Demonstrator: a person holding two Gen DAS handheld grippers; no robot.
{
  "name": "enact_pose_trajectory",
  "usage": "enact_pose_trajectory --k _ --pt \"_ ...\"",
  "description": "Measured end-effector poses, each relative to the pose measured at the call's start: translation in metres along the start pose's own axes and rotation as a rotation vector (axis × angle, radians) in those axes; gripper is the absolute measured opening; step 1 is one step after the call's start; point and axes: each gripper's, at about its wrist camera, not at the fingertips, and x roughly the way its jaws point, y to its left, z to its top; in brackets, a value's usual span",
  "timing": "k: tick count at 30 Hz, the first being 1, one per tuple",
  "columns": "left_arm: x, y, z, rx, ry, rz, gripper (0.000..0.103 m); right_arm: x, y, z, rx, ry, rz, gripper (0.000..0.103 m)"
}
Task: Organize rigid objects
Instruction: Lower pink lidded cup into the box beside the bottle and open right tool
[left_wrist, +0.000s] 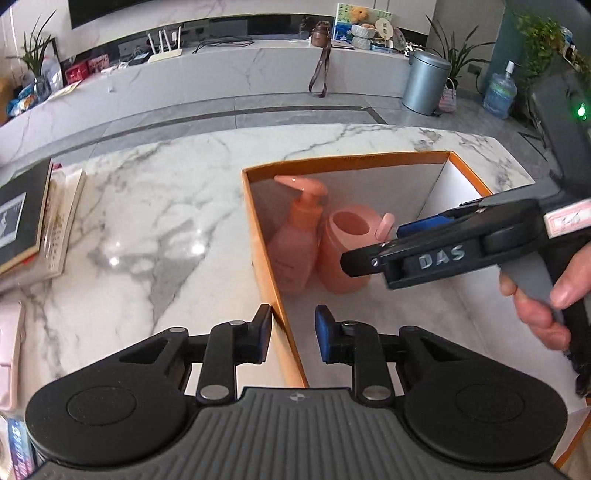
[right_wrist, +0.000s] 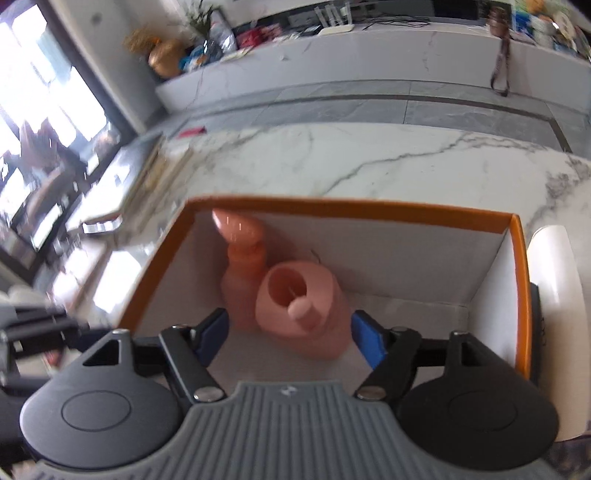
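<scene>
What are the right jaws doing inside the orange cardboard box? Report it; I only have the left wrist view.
Observer: The right gripper has its jaws wide open, one on either side of the squat pink plastic container. I cannot tell whether they touch it.
Operator: Now tell me what sits past the box's far side, behind that gripper.
Observer: A white rounded object rests on the white marble tabletop, just outside the right-hand wall of the orange cardboard box. It is too blurred to identify.
</scene>
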Motion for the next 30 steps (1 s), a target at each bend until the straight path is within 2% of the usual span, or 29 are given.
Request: enact_pose_trajectory --k 2,4,8,10,13,15,16,18,20,22,23,25,27,30 --pt "0.003 0.000 -0.001 -0.019 0.001 -0.003 0.028 0.007 0.001 0.000 0.012 0.005 -0.037 0.077" --pt "0.006 0.001 -0.003 -0.022 0.007 -0.005 0.028 0.017 -0.001 0.001 0.089 0.024 -0.056 0.077" --pt "0.010 0.001 -0.005 -0.019 0.018 -0.008 0.027 0.039 -0.001 0.000 0.198 0.054 -0.041 0.078" --pt "0.010 0.004 -0.006 -0.024 0.021 -0.013 0.023 0.046 0.001 -0.001 0.204 0.053 -0.063 0.081" --pt "0.011 0.007 -0.006 -0.036 0.022 -0.024 0.022 0.045 0.005 -0.003 0.186 0.037 -0.086 0.080" --pt "0.012 0.006 -0.008 -0.032 0.026 -0.025 0.022 0.043 0.007 -0.002 0.152 0.035 -0.112 0.074" --pt "0.012 0.005 -0.008 -0.028 0.027 -0.023 0.022 0.042 0.008 -0.002 0.138 0.029 -0.152 0.070" --pt "0.012 0.005 -0.009 -0.028 0.025 -0.022 0.022 0.041 0.005 0.001 0.126 0.031 -0.192 0.069" --pt "0.012 0.006 -0.009 -0.038 0.023 -0.027 0.022 0.037 0.001 0.001 0.147 0.040 -0.146 0.070" --pt "0.013 0.007 -0.009 -0.045 0.023 -0.031 0.022 0.034 0.003 0.000 0.154 0.048 -0.075 0.080" --pt "0.012 0.007 -0.009 -0.047 0.023 -0.031 0.022 0.034 0.007 0.000 0.139 0.049 -0.066 0.083" --pt "0.012 0.007 -0.009 -0.051 0.024 -0.032 0.022 0.036 0.015 -0.002 0.101 0.050 -0.094 0.083" --pt "0.011 0.007 -0.010 -0.056 0.023 -0.036 0.022 0.038 0.019 -0.003 0.095 0.056 -0.126 0.077" --pt "0.011 0.008 -0.011 -0.057 0.021 -0.040 0.022 0.034 0.015 -0.008 0.105 0.048 -0.093 0.075"
